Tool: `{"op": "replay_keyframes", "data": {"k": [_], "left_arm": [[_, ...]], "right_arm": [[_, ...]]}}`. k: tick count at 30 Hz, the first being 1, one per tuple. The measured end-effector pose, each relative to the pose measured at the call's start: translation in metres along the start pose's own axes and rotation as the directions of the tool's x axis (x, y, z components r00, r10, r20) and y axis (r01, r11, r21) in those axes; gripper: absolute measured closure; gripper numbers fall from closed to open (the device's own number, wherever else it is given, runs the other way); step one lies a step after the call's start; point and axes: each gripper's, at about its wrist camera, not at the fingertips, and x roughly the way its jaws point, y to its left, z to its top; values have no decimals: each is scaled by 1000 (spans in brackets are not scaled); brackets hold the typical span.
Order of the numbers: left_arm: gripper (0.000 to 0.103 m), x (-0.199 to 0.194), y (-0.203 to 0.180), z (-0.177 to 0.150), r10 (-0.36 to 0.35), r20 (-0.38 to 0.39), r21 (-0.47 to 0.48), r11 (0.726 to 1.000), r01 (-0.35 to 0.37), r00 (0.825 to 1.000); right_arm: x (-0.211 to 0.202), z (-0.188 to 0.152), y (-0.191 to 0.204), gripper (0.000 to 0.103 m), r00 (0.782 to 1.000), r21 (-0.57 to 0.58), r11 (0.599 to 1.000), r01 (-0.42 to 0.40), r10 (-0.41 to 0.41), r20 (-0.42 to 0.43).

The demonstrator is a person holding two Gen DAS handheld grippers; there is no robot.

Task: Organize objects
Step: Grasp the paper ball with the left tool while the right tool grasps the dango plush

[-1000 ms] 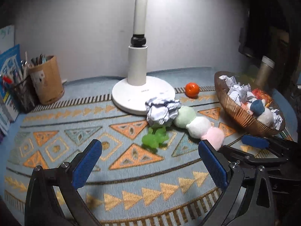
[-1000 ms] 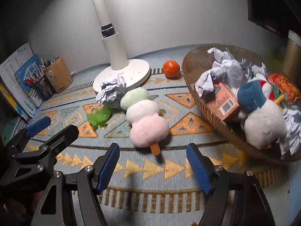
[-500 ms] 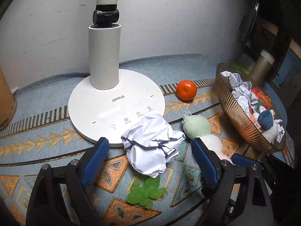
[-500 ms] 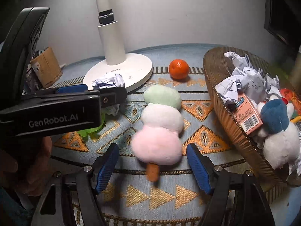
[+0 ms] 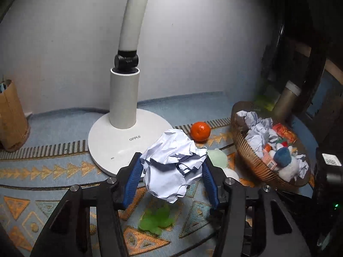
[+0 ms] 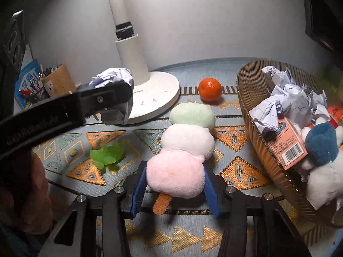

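Left gripper [image 5: 171, 171] has just been closing and now clamps the crumpled paper ball [image 5: 174, 165] between its blue pads, the ball lifted clear of the patterned mat [image 5: 53, 171], in front of the white lamp base [image 5: 120, 141]. Right gripper [image 6: 174, 182] has also just been closing and pinches the pink end of the three-ball plush skewer [image 6: 186, 143], which lies on the mat right of the lamp base, green end toward it. Green gummy toy [image 6: 107, 155] sits on the mat in front of the lamp base. Orange [image 6: 209, 89] rests just right of the lamp base; woven basket [image 6: 248, 98], full of paper and toys, stands further right.
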Motion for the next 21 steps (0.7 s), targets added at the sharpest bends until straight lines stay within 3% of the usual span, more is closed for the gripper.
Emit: {"op": "replay_keyframes", "data": {"k": [2,4,7,11,14,16,18,21], "left_arm": [[53,-32,-2,0,-6,21,-8,1000,6,1000],[53,-63,-6,-13,-15,19,-8,1000,15,1000],[53,-97,-9,-59,-12,6,-41,999,12,1000],[53,-91,2,-110,-19,-47,-148,989,12,999],[53,-80,16,-124,-24,-59,-231,973,10,998],[53,-84,20,-125,-31,-43,-256,967,19,999],[52,-84,19,-124,-38,-31,-248,968,29,999],[52,-81,10,-125,-17,-49,-211,978,6,999]], "right_arm": [[-21,-7,5,55,1000,-18,999,-27,27,7],[-47,-21,8,55,995,-22,994,-104,104,9],[-76,-53,17,55,992,-83,988,-128,129,13],[-73,-81,25,54,996,-202,975,-91,92,-2],[-53,-81,16,54,985,-184,971,-153,136,-105],[-53,-82,5,49,983,-126,979,-160,146,-114],[-58,-82,2,30,989,-112,987,-118,107,-97],[-68,-81,-1,26,994,-101,989,-104,100,-47]]}}
